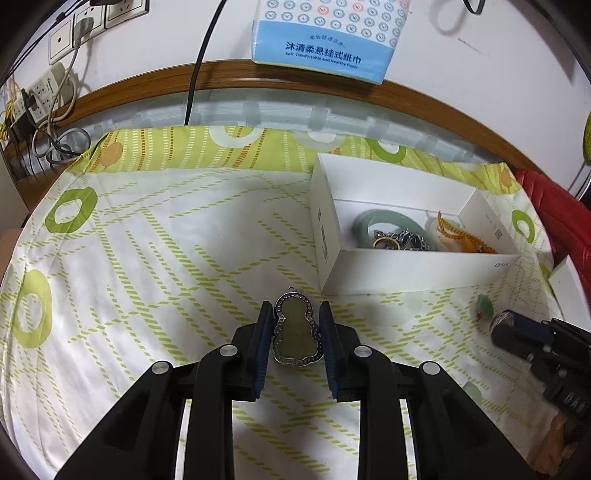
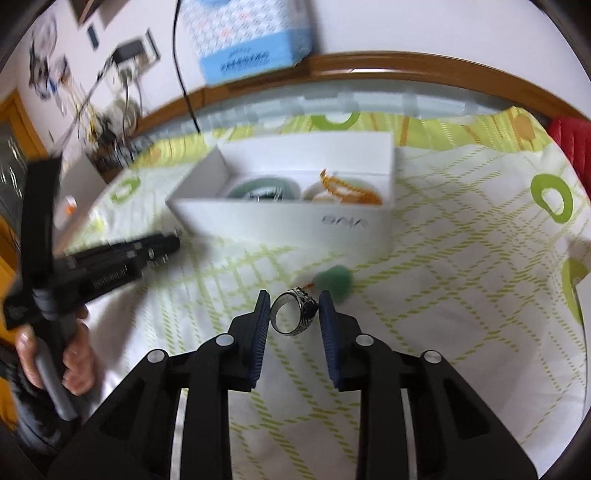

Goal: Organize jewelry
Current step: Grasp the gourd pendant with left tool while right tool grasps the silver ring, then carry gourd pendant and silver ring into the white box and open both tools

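A gourd-shaped pale green pendant point(image 1: 297, 332) in a silver frame lies on the green-patterned cloth point(image 1: 147, 258). My left gripper point(image 1: 295, 306) is shut on it, with a blue pad pressing each side. In the right wrist view my right gripper point(image 2: 294, 295) is shut on a silver ring point(image 2: 293, 313), which stands on edge between the pads. A white box point(image 1: 406, 269) behind them holds a green bangle point(image 1: 388, 218), a silver chain point(image 1: 406, 236) and an orange beaded string point(image 1: 461, 232). A small green stone point(image 2: 334, 280) lies just beyond the ring.
A blue tissue pack point(image 1: 325, 33) hangs on the wall above the wooden edge point(image 1: 147, 81). Sockets and cables point(image 1: 44, 96) crowd the far left. Something red point(image 1: 554, 214) and a white lid point(image 1: 569, 288) sit at the right. A hand point(image 2: 77, 354) holds the blurred left gripper.
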{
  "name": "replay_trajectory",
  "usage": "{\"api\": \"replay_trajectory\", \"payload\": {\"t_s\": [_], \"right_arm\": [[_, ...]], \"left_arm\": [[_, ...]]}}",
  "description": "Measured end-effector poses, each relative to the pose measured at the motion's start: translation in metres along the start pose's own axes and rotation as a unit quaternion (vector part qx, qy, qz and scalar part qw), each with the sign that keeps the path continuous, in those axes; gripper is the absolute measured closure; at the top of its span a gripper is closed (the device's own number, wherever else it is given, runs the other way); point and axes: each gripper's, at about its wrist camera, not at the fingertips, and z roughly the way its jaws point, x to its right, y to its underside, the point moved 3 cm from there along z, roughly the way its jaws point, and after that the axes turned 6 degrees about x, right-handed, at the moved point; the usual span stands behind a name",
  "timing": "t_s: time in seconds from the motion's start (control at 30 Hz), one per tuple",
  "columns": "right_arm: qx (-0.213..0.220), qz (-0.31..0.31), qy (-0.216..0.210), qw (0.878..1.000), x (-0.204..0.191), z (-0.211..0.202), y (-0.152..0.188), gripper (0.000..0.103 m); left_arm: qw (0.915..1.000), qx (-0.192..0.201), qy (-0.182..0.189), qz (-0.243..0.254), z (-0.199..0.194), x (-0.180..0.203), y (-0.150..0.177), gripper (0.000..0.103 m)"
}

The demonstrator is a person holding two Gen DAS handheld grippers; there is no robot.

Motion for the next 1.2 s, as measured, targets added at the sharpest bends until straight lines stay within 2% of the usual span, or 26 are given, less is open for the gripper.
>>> {"api": "replay_trajectory", "payload": {"t_s": [0.1, 0.2, 0.43, 0.83, 1.03, 1.2], "right_arm": [[0.013, 0.028, -0.018, 0.999, 0.009, -0.008, -0.005, 0.077], [0.023, 0.029, -0.021, 0.999, 0.009, -0.012, -0.007, 0.077], [0.025, 0.038, -0.021, 0.999, 0.012, -0.013, -0.008, 0.077], [0.058, 0.042, -0.027, 0.997, 0.014, -0.028, -0.016, 0.077], [0.084, 0.043, -0.039, 0.995, 0.005, -0.038, -0.044, 0.077], [0.092, 0.032, -0.025, 0.995, -0.004, -0.025, -0.071, 0.077]], "left_arm": [[0.9999, 0.011, 0.009, -0.001, -0.006, 0.001, -0.002, 0.078], [0.9997, 0.019, 0.015, 0.000, -0.011, 0.003, -0.003, 0.078], [0.9997, 0.014, 0.017, -0.008, -0.010, 0.000, -0.002, 0.078], [0.9980, 0.063, -0.006, -0.007, -0.044, -0.004, -0.002, 0.078], [0.9958, 0.089, 0.014, 0.015, -0.062, 0.016, -0.034, 0.078], [0.9937, 0.104, 0.021, 0.036, -0.054, 0.043, -0.062, 0.078]]}}
